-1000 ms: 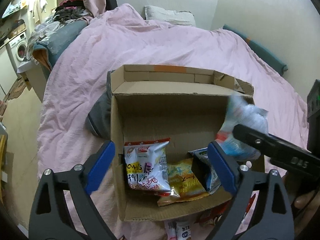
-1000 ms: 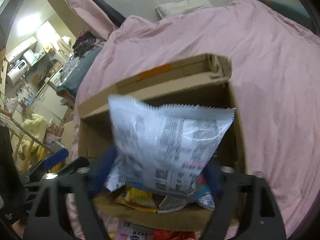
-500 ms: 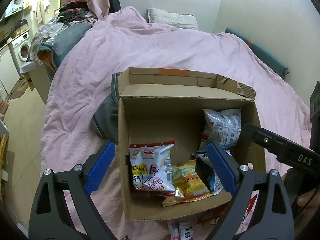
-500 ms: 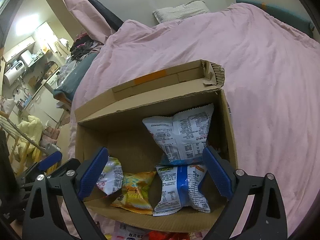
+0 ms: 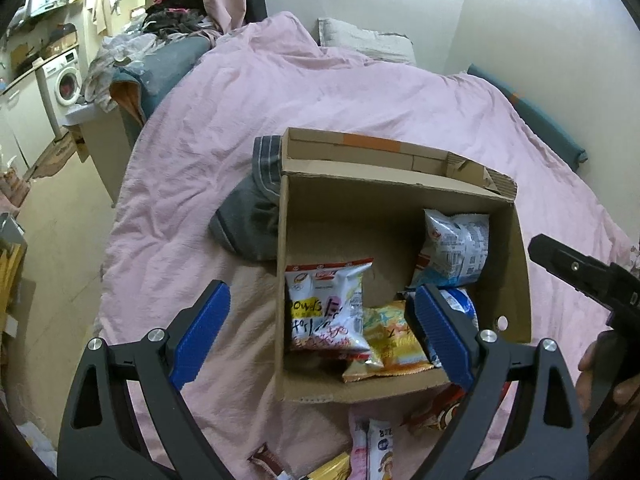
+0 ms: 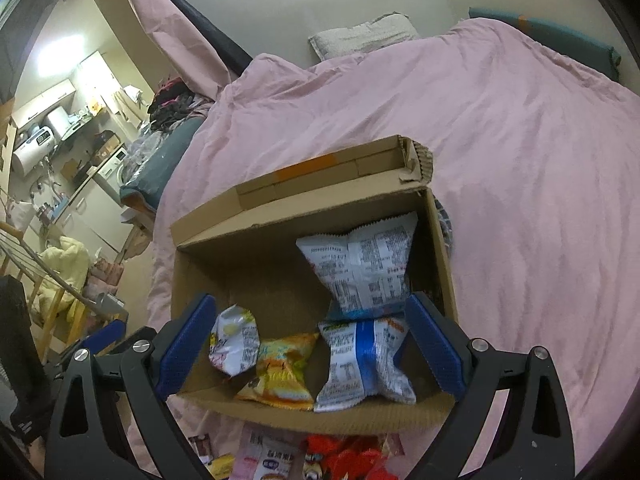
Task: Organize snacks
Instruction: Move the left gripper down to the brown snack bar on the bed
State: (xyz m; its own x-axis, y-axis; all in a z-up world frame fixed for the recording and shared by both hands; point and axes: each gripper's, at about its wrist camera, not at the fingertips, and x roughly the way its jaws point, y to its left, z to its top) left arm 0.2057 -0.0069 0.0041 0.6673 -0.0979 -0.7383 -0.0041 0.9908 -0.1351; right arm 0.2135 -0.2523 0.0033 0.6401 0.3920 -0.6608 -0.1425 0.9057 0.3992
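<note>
An open cardboard box (image 5: 520,264) (image 6: 280,216) sits on the pink bed. Inside lie a white-and-blue snack bag (image 5: 456,248) (image 6: 364,268) at the far right, a blue-striped bag (image 6: 364,364), a yellow bag (image 5: 392,340) (image 6: 284,372) and a white bag with red and yellow print (image 5: 328,312) (image 6: 234,340). My left gripper (image 5: 320,328) is open and empty above the box's near left side. My right gripper (image 6: 308,344) is open and empty above the box's near edge. It also shows at the right of the left wrist view (image 5: 580,276).
Several loose snack packets (image 5: 372,444) (image 6: 340,456) lie on the bed in front of the box. A grey garment (image 5: 248,220) lies against the box's left side. A pillow (image 5: 364,40) is at the bed's head. The floor and a washing machine (image 5: 64,80) are at left.
My right gripper opened and let go of the white-and-blue bag, which dropped into the box's far right corner. Both grippers have pulled back a little from the box.
</note>
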